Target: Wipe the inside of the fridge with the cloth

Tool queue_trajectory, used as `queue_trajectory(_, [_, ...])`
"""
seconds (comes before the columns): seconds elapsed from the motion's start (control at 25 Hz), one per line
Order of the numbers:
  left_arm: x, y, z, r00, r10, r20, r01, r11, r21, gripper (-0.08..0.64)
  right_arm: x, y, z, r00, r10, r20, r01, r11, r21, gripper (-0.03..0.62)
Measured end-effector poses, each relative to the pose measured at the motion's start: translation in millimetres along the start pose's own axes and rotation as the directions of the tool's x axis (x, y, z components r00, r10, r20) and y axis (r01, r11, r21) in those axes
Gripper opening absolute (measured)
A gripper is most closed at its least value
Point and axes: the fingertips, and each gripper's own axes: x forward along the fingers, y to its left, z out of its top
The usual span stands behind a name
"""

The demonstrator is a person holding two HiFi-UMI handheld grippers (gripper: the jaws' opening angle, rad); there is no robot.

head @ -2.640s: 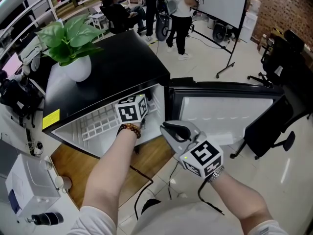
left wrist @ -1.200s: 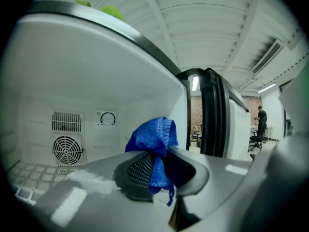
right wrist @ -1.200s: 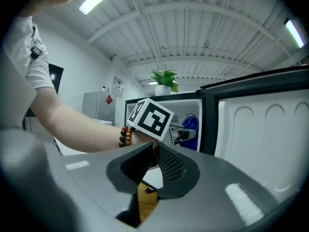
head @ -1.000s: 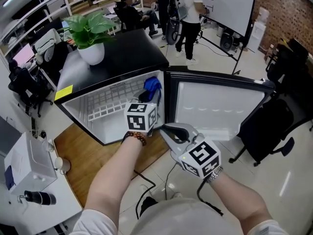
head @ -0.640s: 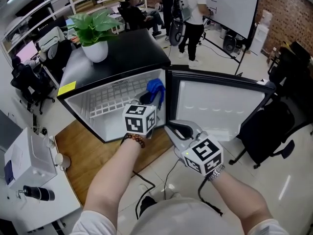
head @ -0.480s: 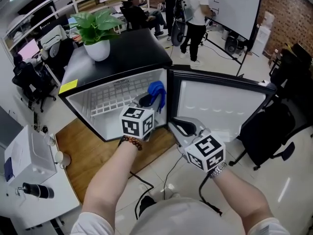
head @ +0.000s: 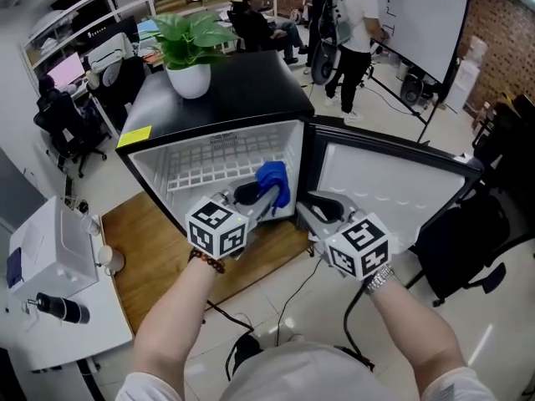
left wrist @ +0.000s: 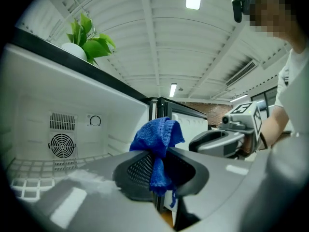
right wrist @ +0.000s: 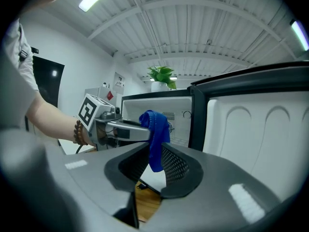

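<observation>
Jaws of the left gripper (head: 267,199) pinched the blue cloth (head: 274,182) at the open fridge (head: 226,90) mouth, those of the right gripper (head: 308,204) had just been opening on nothing, and wiping seemingly next needed the cloth pressed against an inner wall.

A potted plant (head: 191,53) sits upper left; a whiteboard (head: 430,15) stands upper right, people (head: 355,23) beside it; a black chair (head: 468,228) at right.
</observation>
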Motion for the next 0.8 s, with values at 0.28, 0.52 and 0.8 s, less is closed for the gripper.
queue_trajectory(0.28, [-38, -10, -5, 0.997, -0.079, 0.015, 0.079, 0.997, -0.001, 0.066, 29, 20, -1, 0.991, 0.133, -0.020, -0.132, 0.991, 0.008, 0.181])
queue_trajectory(0.52, [-65, -21, -8, 0.988, -0.152, 0.027, 0.153, 0.988, -0.035, 0.066, 49, 56, -4, 0.942, 0.334, -0.031, -0.332, 0.942, 0.058, 0.218])
queue_trajectory(0.8, [-95, -21, -9, 0.979, -0.199, 0.039, 0.202, 0.975, -0.094, 0.066, 62, 85, -4, 0.876, 0.480, -0.037, -0.476, 0.875, 0.090, 0.218])
